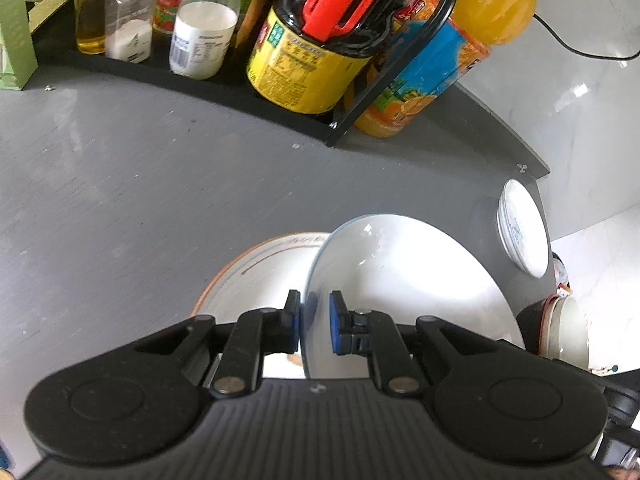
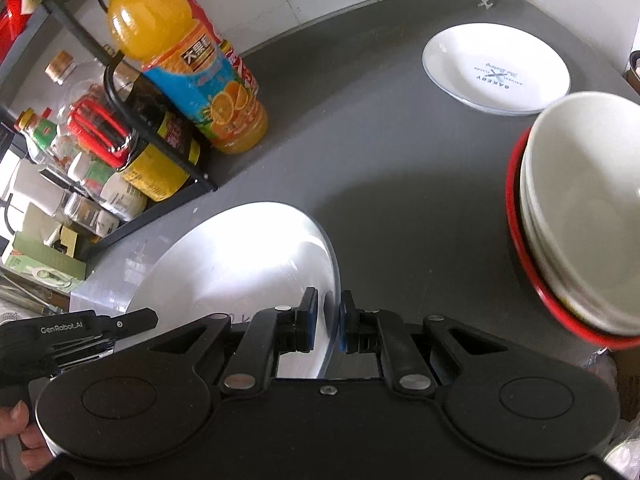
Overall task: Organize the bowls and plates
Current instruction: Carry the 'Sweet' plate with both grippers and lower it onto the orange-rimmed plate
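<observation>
Two handheld grippers share one glossy white round ceramic plate above a dark grey tabletop.

In the left wrist view, the left gripper straddles the plate's near rim. One blue pad sits close against the rim; a narrow gap shows beside the other pad, so whether it truly clamps cannot be told. Under the plate's left edge lies a white plate with an orange-brown rim.

In the right wrist view, the right gripper has its jaws nearly closed with the same plate's thin edge between them, apparently pinched. The plate looks tilted, and whether it touches the table cannot be told. The other gripper's black body, in a person's hand, is at the far left.

Farther off lie a white plate printed with "BAKERY" and a stack of white bowls on a red-rimmed dish. A black wire rack of bottles and an orange juice bottle stand behind.

Likely risks: the glazed rim sliding out of such shallow pinches; the two hands pulling against each other and twisting it free; the swinging plate striking the bowl stack or clacking down on the orange-rimmed plate.
</observation>
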The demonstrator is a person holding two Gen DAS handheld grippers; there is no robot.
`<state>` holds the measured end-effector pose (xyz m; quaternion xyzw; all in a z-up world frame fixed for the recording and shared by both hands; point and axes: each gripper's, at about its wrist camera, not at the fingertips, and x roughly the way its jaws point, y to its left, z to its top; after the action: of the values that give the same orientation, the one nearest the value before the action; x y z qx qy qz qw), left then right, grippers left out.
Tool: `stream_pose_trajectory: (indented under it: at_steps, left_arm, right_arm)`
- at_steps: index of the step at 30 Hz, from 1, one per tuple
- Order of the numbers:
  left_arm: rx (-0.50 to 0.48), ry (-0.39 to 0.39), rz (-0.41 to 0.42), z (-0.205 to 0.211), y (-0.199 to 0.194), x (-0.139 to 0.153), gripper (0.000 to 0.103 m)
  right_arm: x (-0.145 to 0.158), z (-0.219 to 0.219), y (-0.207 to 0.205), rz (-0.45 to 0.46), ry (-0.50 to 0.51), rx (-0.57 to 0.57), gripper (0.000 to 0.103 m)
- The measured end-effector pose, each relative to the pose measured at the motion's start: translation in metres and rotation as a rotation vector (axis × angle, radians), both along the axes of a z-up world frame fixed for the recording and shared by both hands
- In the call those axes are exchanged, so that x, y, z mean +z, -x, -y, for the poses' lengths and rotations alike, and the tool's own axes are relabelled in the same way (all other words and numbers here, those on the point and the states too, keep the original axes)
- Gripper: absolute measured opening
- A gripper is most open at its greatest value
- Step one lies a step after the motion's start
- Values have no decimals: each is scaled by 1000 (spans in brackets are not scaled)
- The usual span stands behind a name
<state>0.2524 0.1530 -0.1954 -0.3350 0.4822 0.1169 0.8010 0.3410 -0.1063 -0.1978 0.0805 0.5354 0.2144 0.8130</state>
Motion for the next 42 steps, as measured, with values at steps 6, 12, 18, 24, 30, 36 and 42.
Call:
stream_pose_trajectory:
  at_steps: [6, 12, 18, 24, 30, 36, 42]
  left_arm:
    - [-16, -6, -12, -3, 13, -8, 12]
    - [-39, -26, -32, -5, 18, -16, 12]
    - [-56, -43, -51, -6, 18, -25, 12]
    - [-66, -70, -64, -5, 16, -31, 15]
    - [-69, -70, -69, -3, 14, -39, 17]
    - [-89, -104, -88, 1, 10, -41, 18]
    - [-59, -104, -88, -8, 10, -30, 26]
  right_arm:
    - [-4, -3, 17, 4, 5, -10, 11]
    - [-9, -11, 33, 18, 30, -5, 11]
    - [-15, -17, 41, 24, 63, 4, 11]
    - [-17, -21, 45, 40, 85, 15, 10]
    - [-19, -23, 45, 45, 95, 1, 10]
    - [-19, -27, 43, 79, 107, -16, 10]
    - [-23, -29, 39, 81, 113, -20, 12]
